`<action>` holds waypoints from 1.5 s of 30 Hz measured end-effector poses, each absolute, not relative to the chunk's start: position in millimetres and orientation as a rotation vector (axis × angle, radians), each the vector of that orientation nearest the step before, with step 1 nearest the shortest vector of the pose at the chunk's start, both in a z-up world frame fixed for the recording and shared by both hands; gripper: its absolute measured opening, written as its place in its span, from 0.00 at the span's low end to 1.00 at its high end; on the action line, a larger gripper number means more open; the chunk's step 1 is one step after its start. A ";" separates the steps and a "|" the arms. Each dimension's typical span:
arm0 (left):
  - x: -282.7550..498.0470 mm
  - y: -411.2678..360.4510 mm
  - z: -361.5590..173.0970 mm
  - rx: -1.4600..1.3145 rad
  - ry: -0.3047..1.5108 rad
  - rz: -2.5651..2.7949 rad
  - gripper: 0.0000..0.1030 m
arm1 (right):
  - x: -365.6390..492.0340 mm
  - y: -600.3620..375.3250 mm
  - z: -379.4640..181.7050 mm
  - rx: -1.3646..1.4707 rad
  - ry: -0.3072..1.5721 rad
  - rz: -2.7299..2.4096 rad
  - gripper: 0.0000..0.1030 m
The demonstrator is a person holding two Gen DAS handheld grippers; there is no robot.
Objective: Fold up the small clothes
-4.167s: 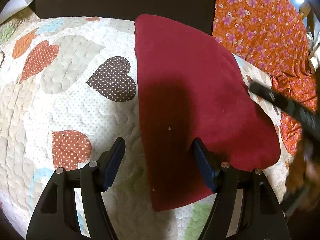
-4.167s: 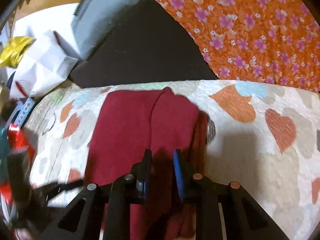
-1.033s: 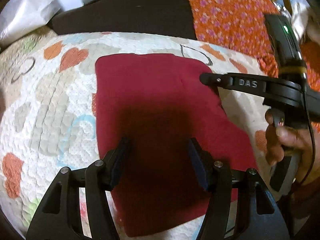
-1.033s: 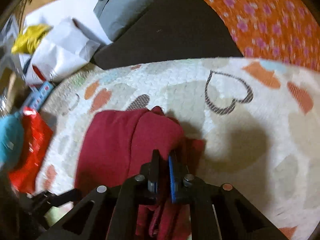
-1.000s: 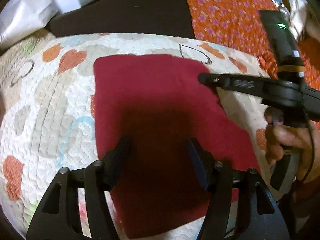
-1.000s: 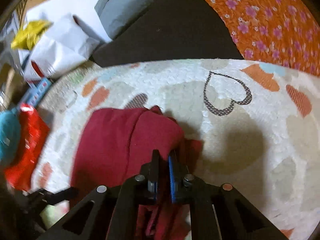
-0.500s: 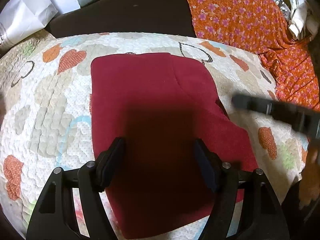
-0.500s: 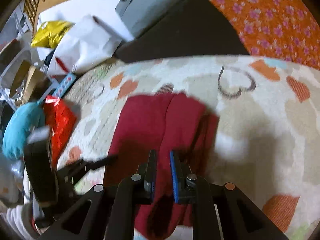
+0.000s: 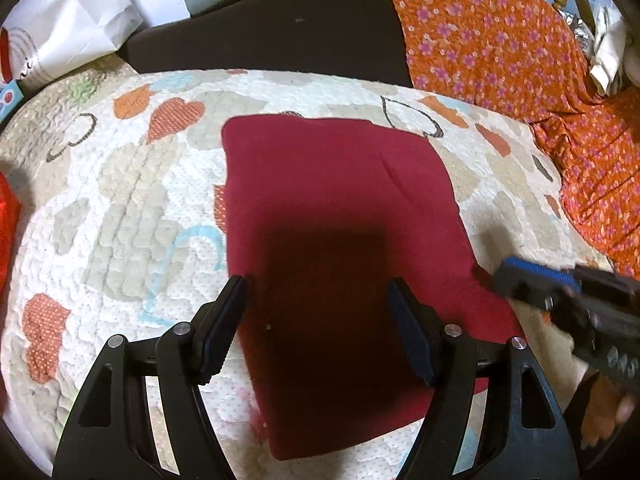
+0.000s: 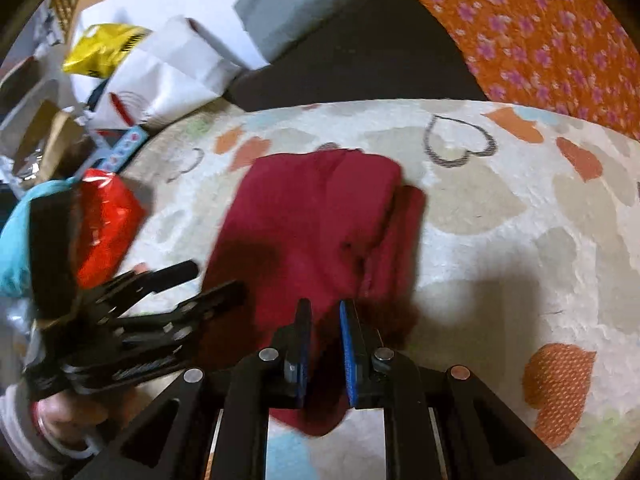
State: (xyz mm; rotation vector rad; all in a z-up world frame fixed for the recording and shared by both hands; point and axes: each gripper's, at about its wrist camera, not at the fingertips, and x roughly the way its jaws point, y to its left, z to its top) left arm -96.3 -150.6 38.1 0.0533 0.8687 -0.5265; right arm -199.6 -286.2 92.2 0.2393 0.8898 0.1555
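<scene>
A dark red garment (image 9: 340, 216) lies folded and flat on a white quilt with hearts (image 9: 120, 200). My left gripper (image 9: 316, 300) is open and hovers just above the garment's near part, holding nothing. My right gripper (image 10: 324, 324) has its jaws slightly apart over the garment's near edge (image 10: 320, 220); no cloth is pinched between them. The right gripper also shows blurred at the garment's right edge in the left wrist view (image 9: 560, 292). The left gripper shows at the lower left in the right wrist view (image 10: 160, 292).
An orange floral cloth (image 9: 520, 48) lies to the right of the quilt. A dark cushion (image 9: 280, 36) sits behind it. White bags (image 10: 168, 64), a yellow packet (image 10: 100, 48), a red bag (image 10: 104, 216) and a blue item (image 10: 16, 232) crowd the left side.
My right gripper let go of the garment's folded edge, opened slightly and pulled back toward me. The garment now lies flat. The left gripper stayed open above it.
</scene>
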 end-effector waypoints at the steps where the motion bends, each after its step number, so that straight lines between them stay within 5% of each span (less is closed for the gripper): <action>1: -97.1 -149.6 38.9 0.057 0.862 -0.522 0.70 | -201.4 -283.4 89.7 0.230 0.896 0.155 0.12; 6: -104.0 -145.0 44.4 0.075 0.828 -0.507 0.70 | -199.3 -279.6 50.0 0.182 1.028 0.085 0.12; 12: -108.7 -136.6 50.3 0.097 0.774 -0.467 0.70 | -212.3 -278.7 82.1 0.231 0.934 0.105 0.15; 16: -107.1 -131.4 52.9 0.084 0.761 -0.443 0.70 | -218.1 -267.4 108.8 0.217 0.821 0.097 0.35; 45: -104.7 -126.1 62.5 0.080 0.721 -0.390 0.70 | -193.0 -248.1 118.2 0.155 0.776 0.003 0.36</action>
